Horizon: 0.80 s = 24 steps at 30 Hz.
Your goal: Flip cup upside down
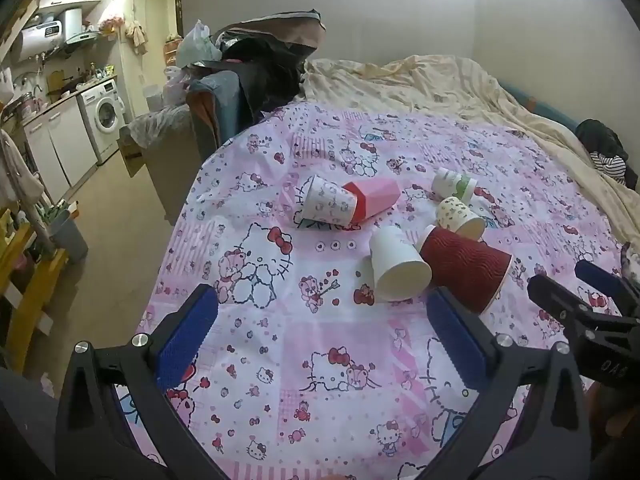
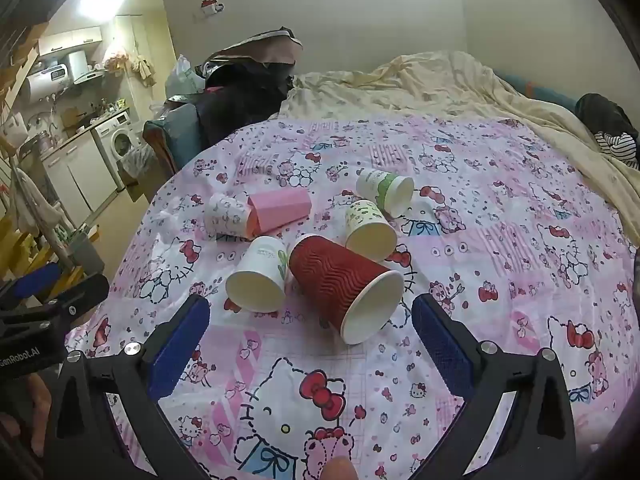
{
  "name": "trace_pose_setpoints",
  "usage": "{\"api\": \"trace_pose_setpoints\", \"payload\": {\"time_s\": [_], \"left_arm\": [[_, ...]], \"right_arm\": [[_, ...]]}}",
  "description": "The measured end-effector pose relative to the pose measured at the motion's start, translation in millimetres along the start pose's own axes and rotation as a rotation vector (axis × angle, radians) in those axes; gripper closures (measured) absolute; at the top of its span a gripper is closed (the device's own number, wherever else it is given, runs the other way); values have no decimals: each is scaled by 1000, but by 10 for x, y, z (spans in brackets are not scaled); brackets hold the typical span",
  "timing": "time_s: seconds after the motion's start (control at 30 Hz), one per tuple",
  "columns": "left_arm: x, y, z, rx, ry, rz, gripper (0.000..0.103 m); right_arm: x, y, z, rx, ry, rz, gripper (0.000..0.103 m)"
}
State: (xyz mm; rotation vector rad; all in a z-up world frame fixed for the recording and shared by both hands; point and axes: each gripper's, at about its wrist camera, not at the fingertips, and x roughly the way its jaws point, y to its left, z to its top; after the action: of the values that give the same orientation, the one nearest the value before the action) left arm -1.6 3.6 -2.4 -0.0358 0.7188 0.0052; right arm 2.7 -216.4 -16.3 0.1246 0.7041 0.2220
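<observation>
Several paper cups lie on their sides on a pink Hello Kitty tablecloth (image 1: pixel 320 368). A red ribbed cup (image 2: pixel 340 284) lies nearest, its mouth toward me, also in the left wrist view (image 1: pixel 464 268). A plain white cup (image 1: pixel 396 264) (image 2: pixel 260 274) lies left of it. A pink faceted cup (image 1: pixel 376 196) (image 2: pixel 280 208) touches a white patterned cup (image 1: pixel 328 204) (image 2: pixel 226 214). Two green-printed cups (image 2: pixel 370 228) (image 2: pixel 386 190) lie behind. My left gripper (image 1: pixel 320 328) is open and empty, short of the white cup. My right gripper (image 2: pixel 312 332) is open and empty, just short of the red cup.
The table's left edge drops to the floor, with a kitchen counter and washing machine (image 1: pixel 104 116) beyond. A chair piled with dark clothes (image 1: pixel 256 72) stands behind the table. A bed with a cream cover (image 1: pixel 460 84) lies behind and right. Each gripper shows at the other view's edge (image 1: pixel 580 304) (image 2: pixel 44 300).
</observation>
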Motion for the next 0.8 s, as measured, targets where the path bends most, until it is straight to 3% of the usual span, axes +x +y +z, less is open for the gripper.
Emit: {"api": "trace_pose_setpoints", "payload": {"time_s": [0.33, 0.8], "left_arm": [[-5, -93, 20, 41, -30, 44, 0], [-21, -112, 27, 39, -40, 42, 0]], "right_arm": [[-41, 40, 2, -17, -7, -10, 0], [-49, 4, 15, -15, -20, -17, 0]]}}
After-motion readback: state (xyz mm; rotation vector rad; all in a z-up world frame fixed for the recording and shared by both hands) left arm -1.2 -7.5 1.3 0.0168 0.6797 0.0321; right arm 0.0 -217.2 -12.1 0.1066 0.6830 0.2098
